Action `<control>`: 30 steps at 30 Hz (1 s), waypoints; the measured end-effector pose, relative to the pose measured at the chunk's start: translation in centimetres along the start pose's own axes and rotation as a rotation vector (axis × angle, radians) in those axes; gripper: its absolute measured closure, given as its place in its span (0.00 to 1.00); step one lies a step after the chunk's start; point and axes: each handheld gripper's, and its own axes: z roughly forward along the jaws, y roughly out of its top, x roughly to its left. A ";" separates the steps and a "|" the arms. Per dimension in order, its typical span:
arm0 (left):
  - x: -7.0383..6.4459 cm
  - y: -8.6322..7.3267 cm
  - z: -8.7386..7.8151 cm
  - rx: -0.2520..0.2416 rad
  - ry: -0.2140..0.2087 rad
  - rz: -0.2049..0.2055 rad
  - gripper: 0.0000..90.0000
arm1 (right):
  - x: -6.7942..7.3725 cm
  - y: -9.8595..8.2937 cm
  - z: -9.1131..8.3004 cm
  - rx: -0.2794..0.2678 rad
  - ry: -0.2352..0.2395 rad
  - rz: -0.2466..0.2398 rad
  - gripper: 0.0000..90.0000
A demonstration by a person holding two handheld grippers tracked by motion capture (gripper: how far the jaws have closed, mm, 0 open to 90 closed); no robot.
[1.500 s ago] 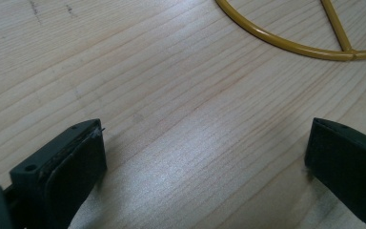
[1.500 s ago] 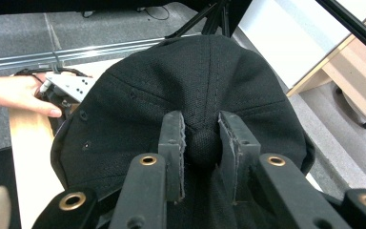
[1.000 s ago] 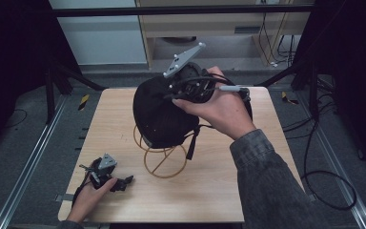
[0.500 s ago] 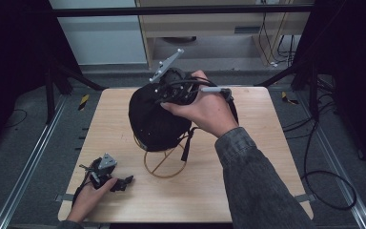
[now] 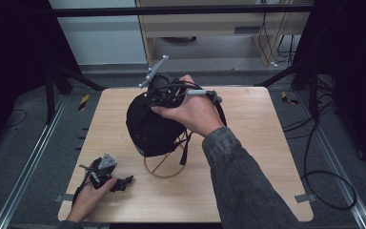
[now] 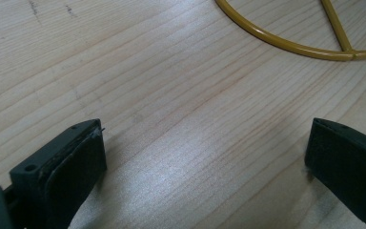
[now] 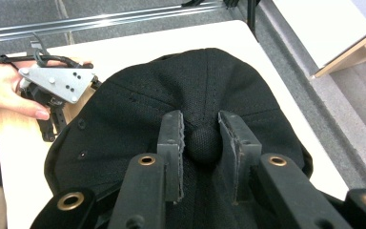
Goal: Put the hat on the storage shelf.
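The right hand-held gripper [image 7: 201, 143] pinches the black cap's [image 5: 152, 124] top button over the yellow wire stand [image 5: 164, 167], seemingly settling it, while the left hand-held gripper [image 5: 124, 182] rests open on the desk [image 5: 267, 143]; next, release.

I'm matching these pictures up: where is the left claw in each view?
High view: left claw at the table's near-left corner.
Left gripper view: own jaws at both bottom corners.
Right gripper view: upper left, beyond the black cap.
Shared landmark: the wooden table.

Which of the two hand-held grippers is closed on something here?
The right hand-held gripper: its jaws pinch the top button of the black cap on the yellow wire stand. The left hand-held gripper rests open on the table.
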 end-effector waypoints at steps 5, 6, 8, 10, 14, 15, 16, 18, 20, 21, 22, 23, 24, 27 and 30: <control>0.0 0.0 0.0 0.000 0.000 0.000 0.00 | 0.0 -0.2 0.9 0.009 0.005 0.008 0.80; 0.0 0.0 0.0 0.000 0.000 0.000 0.00 | 0.0 -0.2 1.0 0.009 0.008 0.010 0.80; 0.0 0.0 0.0 0.000 0.000 0.000 0.00 | -0.1 -0.2 1.3 0.010 0.012 0.013 0.80; 0.0 0.0 0.0 0.000 0.000 0.000 0.00 | -0.1 -0.3 1.5 0.014 0.014 0.015 0.80; 0.0 0.0 0.0 0.000 0.000 0.000 0.00 | -0.1 -0.3 1.9 0.019 0.018 0.020 0.79; 0.0 0.0 0.0 0.000 0.000 0.000 0.00 | -0.1 -0.3 1.9 0.019 0.020 0.021 0.79; 0.0 0.0 0.0 0.000 0.000 0.000 0.00 | -0.1 -0.4 2.0 0.018 0.021 0.022 0.79; 0.0 0.0 0.0 0.000 0.000 0.000 0.00 | -0.2 -0.4 2.0 0.020 0.020 0.022 0.78; 0.0 0.0 0.0 0.000 0.000 0.000 0.00 | -0.2 -0.5 2.1 0.019 0.020 0.029 0.77; 0.0 0.0 0.0 0.000 0.000 0.000 0.00 | -0.3 -0.6 2.1 0.017 0.019 0.032 0.76; 0.0 0.0 0.0 0.000 0.000 0.000 0.00 | -0.3 -0.6 2.1 0.018 0.018 0.037 0.75; 0.0 0.0 0.0 0.000 0.000 0.001 0.00 | -0.3 -0.6 2.1 0.016 0.017 0.041 0.75; 0.0 0.0 0.0 0.000 0.000 0.001 0.00 | -0.3 -0.7 2.0 0.013 0.022 0.043 0.74; 0.0 0.0 0.0 0.000 0.000 0.001 0.00 | -0.4 -0.9 1.7 -0.003 0.015 0.058 0.68; 0.0 0.0 0.0 0.000 0.000 0.001 0.00 | -0.4 -1.0 1.4 -0.015 0.013 0.063 0.67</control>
